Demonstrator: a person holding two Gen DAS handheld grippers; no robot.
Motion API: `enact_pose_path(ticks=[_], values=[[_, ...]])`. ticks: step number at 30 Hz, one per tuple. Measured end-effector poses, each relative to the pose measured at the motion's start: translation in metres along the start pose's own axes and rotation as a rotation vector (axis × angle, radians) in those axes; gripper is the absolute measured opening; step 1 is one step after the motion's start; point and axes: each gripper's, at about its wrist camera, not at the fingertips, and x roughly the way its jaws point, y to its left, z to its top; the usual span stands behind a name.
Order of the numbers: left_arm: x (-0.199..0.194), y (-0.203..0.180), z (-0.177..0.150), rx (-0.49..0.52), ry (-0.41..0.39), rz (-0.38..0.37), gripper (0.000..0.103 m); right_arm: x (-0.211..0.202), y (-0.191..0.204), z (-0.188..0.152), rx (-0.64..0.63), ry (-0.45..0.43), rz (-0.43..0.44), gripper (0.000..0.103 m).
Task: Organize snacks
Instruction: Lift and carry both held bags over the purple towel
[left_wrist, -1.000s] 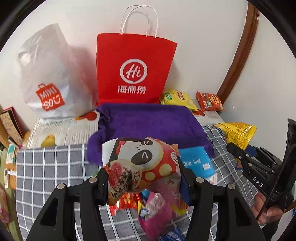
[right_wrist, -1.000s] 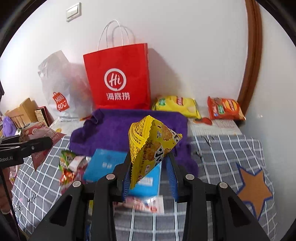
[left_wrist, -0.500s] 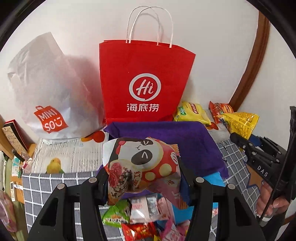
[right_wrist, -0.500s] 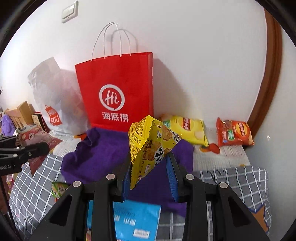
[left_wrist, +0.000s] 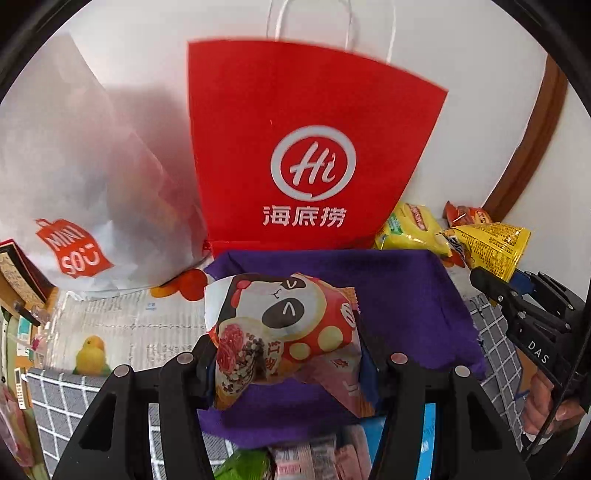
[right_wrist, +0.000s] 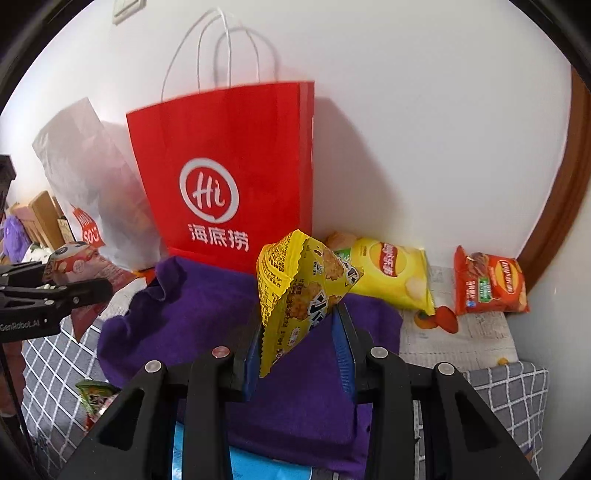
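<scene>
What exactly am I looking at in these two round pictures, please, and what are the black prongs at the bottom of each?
No robot here: a person carries a hand-held claw in each hand, and each claw has a wide-angle camera looking along its two fingers. Those fingers are the black prongs you see.

The left picture comes from the left claw, which is clamped on a panda-print snack packet. At its right edge you can see the right claw from the side, with the person's hand around its handle.

The right picture comes from the right claw, which grips a yellow snack packet.

Below both lies a purple cloth on a grey checked cover. A red paper bag and a white plastic bag stand against the wall, with a yellow crisp bag and a red crisp bag lying to the right.
</scene>
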Motion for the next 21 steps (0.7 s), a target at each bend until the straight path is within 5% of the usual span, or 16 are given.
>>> enact_pose_path(ticks=[21], values=[[0.082, 0.016, -0.009, -0.018, 0.122, 0.014, 0.055, 0.087, -0.013, -0.034, -0.002, 0.192, 0.033, 0.035]])
